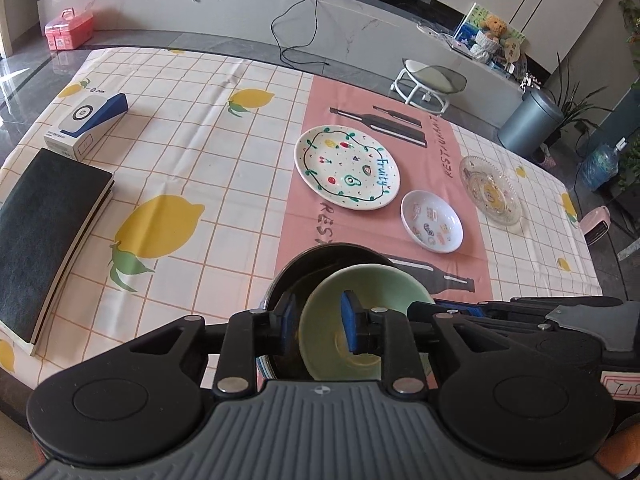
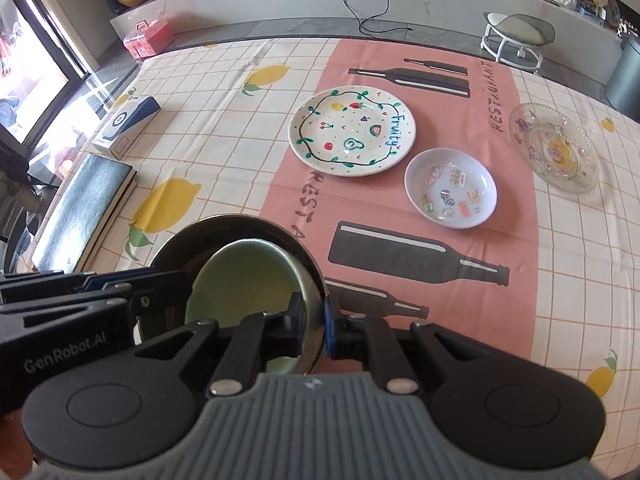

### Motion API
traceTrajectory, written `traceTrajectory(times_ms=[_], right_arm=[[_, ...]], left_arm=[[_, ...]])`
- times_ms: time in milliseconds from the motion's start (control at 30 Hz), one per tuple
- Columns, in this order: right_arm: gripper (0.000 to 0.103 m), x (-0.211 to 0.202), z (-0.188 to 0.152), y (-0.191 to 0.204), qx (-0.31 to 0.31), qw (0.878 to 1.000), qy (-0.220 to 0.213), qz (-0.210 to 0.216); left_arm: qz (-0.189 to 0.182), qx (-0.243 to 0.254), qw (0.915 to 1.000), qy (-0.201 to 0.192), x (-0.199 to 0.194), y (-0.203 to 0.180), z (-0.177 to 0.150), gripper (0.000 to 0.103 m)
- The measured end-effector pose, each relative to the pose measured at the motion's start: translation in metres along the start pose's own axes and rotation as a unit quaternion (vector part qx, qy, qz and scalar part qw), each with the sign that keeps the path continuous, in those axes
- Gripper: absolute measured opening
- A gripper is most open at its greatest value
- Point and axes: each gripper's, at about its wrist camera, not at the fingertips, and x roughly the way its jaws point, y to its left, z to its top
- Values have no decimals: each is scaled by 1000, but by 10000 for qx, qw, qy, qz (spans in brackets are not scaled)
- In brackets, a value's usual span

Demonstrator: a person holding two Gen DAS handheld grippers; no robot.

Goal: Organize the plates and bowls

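At the desk's near edge, the left tool (image 1: 320, 322) pinches the stiff, slick green bowl (image 1: 362, 312) by its rim while the right tool (image 2: 314, 330) clamps the surrounding dark bowl's (image 2: 240, 240) rim, both breakable.

Bare cloth (image 2: 224, 128) between book (image 2: 80, 216) and plate (image 2: 352, 132)

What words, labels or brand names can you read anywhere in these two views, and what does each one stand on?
"Fruity": on the painted plate.
"RESTAURANT": on the pink tablecloth strip, twice, the nearer print partly covered.
"GenRobot.AI": on the left gripper body.
Print on the blue and white box and the sticker bowl: too small to read.
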Motion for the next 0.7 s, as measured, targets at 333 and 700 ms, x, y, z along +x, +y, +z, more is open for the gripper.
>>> traceTrajectory(times_ms=[333,700], right_arm=[[10,1,6,-8,196,9997,48,147],[10,-15,5,-13,247,9991,-238,237]], left_arm=[[-32,-552,9983,-186,-2,29,-5,46],[-206,-920,9952,-272,-1,46,-24,10]])
